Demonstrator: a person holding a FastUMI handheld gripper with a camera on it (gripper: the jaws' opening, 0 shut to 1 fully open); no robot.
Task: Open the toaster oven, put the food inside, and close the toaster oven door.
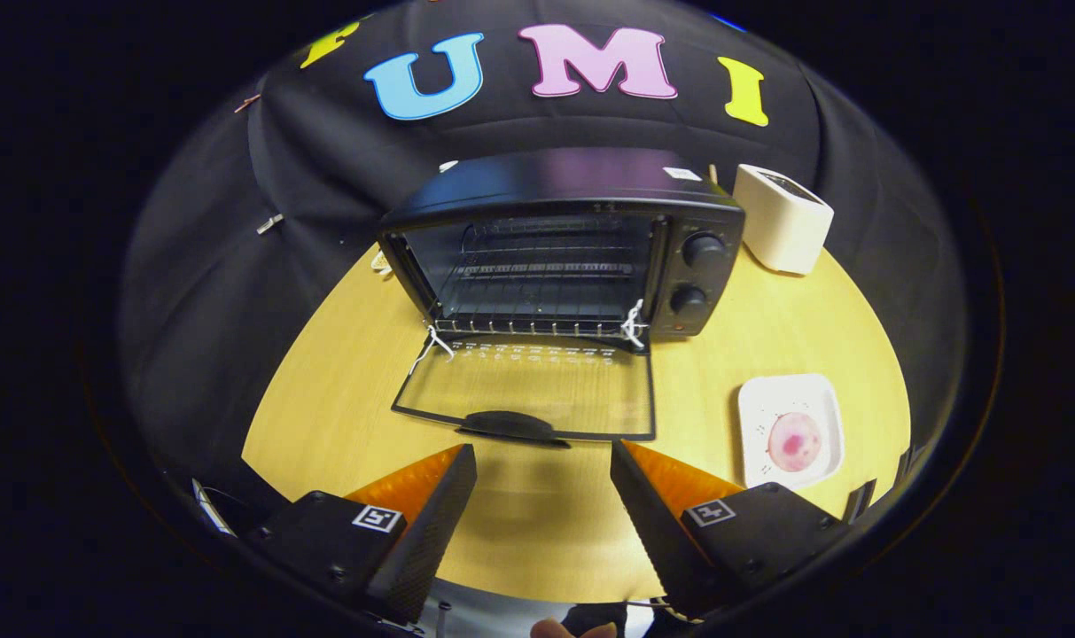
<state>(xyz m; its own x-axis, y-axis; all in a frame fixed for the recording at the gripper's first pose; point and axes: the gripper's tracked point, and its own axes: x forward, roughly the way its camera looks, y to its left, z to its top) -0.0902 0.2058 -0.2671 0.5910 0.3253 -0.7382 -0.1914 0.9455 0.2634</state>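
- Hovering over the table [342,416], the gripper [543,461] has its fingers spread apart, grasping nothing.
- Toaster oven [562,244] stands beyond them, its door [528,394] folded down flat just ahead.
- Pink food [794,440] sits on a white plate [754,399] right of the door.
- White toaster [783,217] stands beside the oven.

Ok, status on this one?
Gripper open, empty, short of the door handle. Toaster oven door down. Food on its plate. Nothing in the way.

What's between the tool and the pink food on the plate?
Nothing. In the gripper view, bare wooden table lies between the open, empty tool and the white plate with the pink food.
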